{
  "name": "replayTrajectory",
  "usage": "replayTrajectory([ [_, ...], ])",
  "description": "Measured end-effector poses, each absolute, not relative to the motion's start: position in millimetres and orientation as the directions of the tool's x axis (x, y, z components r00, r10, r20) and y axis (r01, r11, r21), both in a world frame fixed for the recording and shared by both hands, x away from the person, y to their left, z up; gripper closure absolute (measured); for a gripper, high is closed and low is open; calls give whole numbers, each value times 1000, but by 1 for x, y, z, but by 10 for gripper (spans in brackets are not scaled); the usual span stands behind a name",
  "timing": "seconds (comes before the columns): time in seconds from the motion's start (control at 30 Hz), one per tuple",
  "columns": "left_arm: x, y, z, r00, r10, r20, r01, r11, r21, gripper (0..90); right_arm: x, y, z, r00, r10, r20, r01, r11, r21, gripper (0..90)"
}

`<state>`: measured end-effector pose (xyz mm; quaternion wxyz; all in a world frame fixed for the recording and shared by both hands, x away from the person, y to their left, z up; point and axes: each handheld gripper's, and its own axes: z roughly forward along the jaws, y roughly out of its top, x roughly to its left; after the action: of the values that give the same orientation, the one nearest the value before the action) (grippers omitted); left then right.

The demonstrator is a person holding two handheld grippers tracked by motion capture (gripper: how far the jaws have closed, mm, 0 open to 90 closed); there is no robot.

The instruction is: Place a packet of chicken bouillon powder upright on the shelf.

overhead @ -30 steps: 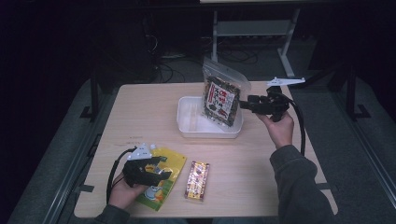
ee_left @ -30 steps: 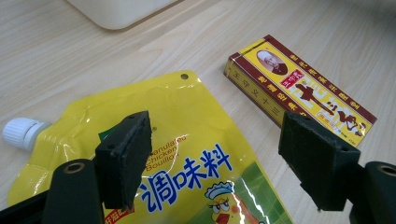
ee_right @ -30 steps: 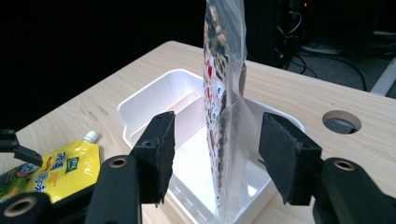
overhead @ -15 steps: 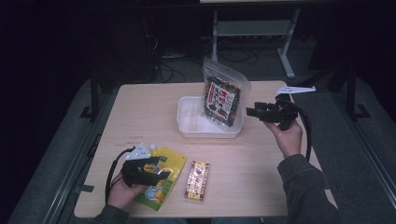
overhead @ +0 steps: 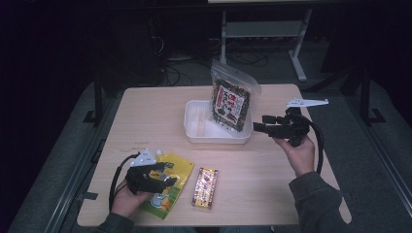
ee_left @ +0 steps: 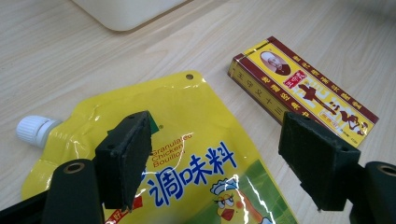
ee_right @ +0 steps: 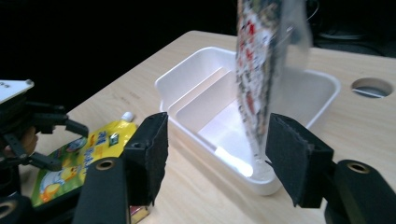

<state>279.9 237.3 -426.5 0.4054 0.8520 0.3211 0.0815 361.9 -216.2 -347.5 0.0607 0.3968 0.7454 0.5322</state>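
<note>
On a pale wooden table (overhead: 145,116) in a dark room, a snack bag (overhead: 231,103) is standing upright in a white tub (overhead: 197,127), just beyond the tips of the right gripper (overhead: 258,125), whose fingers have just been opening and are holding nothing. The left gripper (overhead: 171,175) is hovering with its fingers (ee_left: 125,156) spread over a yellow pouch (ee_left: 187,154), with a red and yellow box (ee_left: 303,91) lying just past its far finger.

The yellow pouch (ee_left: 187,158) reads "Granulated Chicken Bouillon" above the blue characters "调味料"; the red-and-yellow box (ee_left: 303,91) carries large characters "十三", the rest of its print too small to read.
</note>
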Motion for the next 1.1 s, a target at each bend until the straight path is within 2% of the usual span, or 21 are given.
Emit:
replayTrajectory([
  [0.47,279,239,-427,775,621,-119,492,-474,731,250,348,-189,-360,-710,615,342,551,185,813,334],
  [0.73,277,240,-429,766,636,-94,499,-496,710,248,344,-155,-372,-749,568,340,565,281,776,319],
  [1.1,273,255,-431,737,671,-80,530,-501,684,249,348,-117,-378,-780,519,350,570,357,740,313],
])
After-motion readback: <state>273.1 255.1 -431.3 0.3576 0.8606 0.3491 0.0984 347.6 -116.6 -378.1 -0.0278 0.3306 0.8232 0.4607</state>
